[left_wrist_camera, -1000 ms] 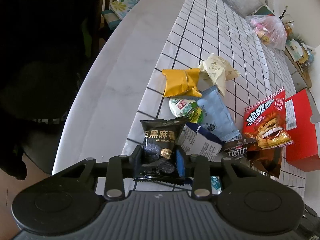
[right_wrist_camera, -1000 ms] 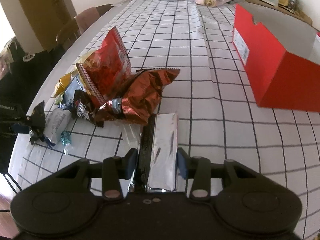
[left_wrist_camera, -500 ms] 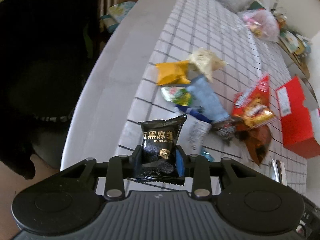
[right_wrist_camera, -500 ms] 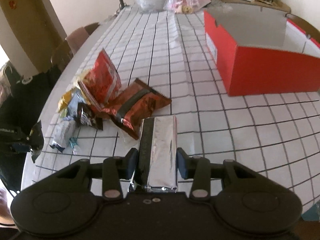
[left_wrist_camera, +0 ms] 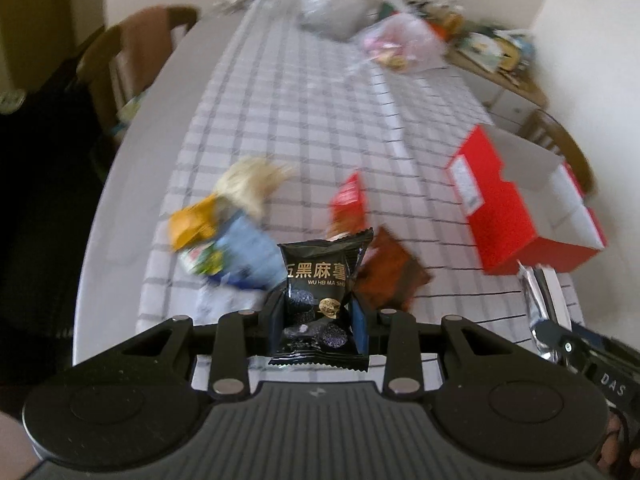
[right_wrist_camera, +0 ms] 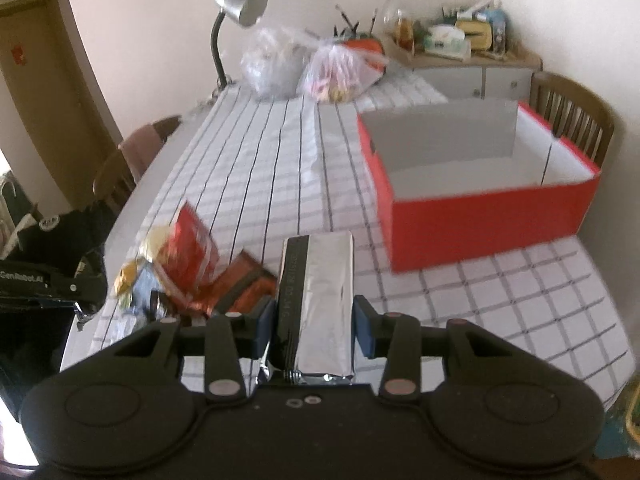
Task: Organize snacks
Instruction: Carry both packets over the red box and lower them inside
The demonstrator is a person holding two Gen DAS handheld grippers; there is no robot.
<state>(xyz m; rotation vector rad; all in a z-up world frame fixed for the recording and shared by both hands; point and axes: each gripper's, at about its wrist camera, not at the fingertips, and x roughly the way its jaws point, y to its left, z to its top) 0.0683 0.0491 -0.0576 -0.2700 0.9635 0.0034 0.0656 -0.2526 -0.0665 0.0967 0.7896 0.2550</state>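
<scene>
My left gripper (left_wrist_camera: 319, 316) is shut on a black snack packet (left_wrist_camera: 320, 280) with gold lettering, held above the table's near edge. My right gripper (right_wrist_camera: 314, 324) is shut on a silver foil packet (right_wrist_camera: 324, 300), lifted above the table; that packet and gripper also show in the left wrist view (left_wrist_camera: 540, 304) at the right. An open red box (right_wrist_camera: 480, 208) with a white inside stands to the right; it also shows in the left wrist view (left_wrist_camera: 516, 208). A pile of loose snacks (left_wrist_camera: 240, 232) lies on the checked cloth (right_wrist_camera: 280, 160), with a red bag (right_wrist_camera: 192, 248) and a brown foil bag (left_wrist_camera: 388, 276).
Clear plastic bags (right_wrist_camera: 312, 68) of items and a grey desk lamp (right_wrist_camera: 236, 12) stand at the table's far end. Wooden chairs stand at the left (right_wrist_camera: 128, 160) and right (right_wrist_camera: 572, 116). A cluttered sideboard (right_wrist_camera: 460, 48) is at the back right.
Both grippers have risen and tilted up with their packets held. The views now take in more of the table, and the red box's open inside shows.
</scene>
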